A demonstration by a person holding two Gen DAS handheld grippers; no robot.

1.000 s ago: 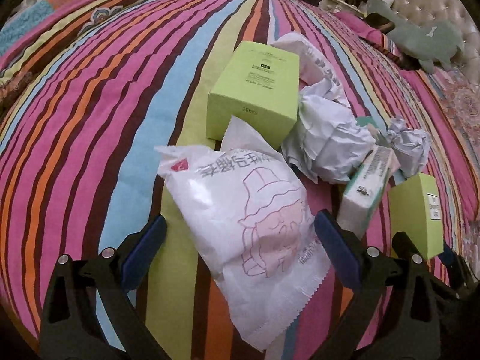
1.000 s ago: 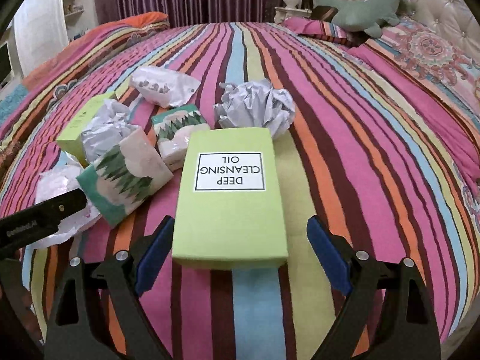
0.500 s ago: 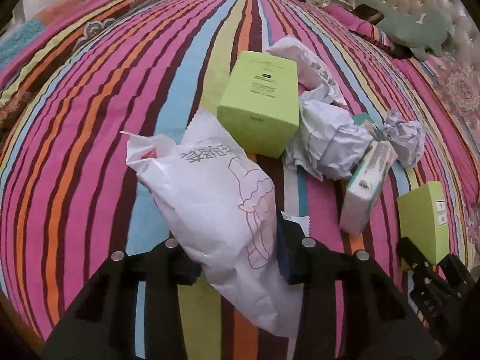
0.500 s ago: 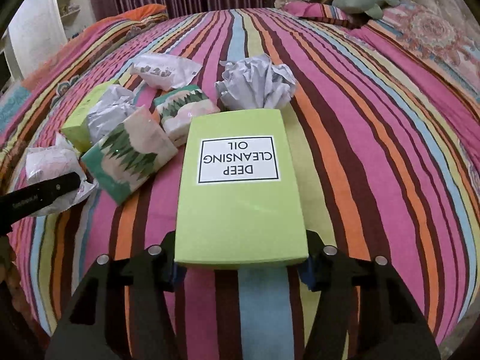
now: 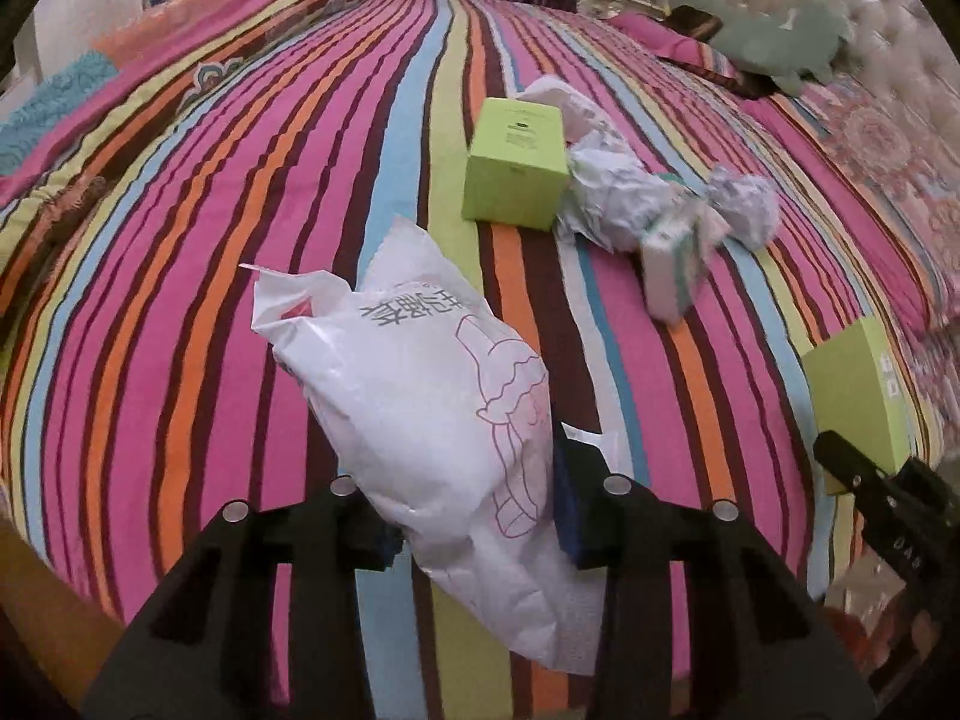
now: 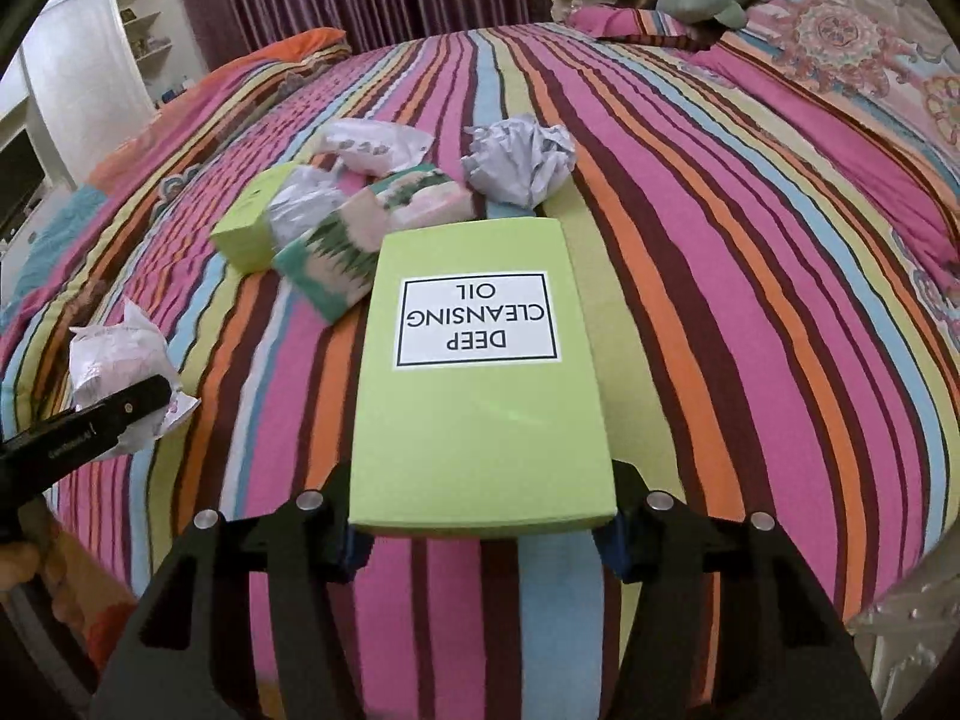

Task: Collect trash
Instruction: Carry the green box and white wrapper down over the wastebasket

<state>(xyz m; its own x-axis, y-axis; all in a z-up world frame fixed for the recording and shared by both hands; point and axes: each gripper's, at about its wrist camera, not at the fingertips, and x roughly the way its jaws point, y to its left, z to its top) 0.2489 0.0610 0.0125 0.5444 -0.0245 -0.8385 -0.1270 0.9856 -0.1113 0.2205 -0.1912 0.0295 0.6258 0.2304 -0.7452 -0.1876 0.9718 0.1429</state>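
My left gripper is shut on a white plastic snack bag with a pink drawing, held above the striped bedspread. My right gripper is shut on a lime green box labelled "DEEP CLEANSING OIL", lifted off the bed; the box also shows in the left wrist view. Left on the bed are a second green box, crumpled white paper, a green-and-white tissue pack and a grey paper ball.
A white wrapper lies behind the pile. A green plush toy and a patterned pillow lie by the tufted headboard. White shelves stand at left. The bed's near edge is just below both grippers.
Both grippers closed from open, the left on the snack bag and the right on the green box. Both then lifted and pulled back from the trash pile.
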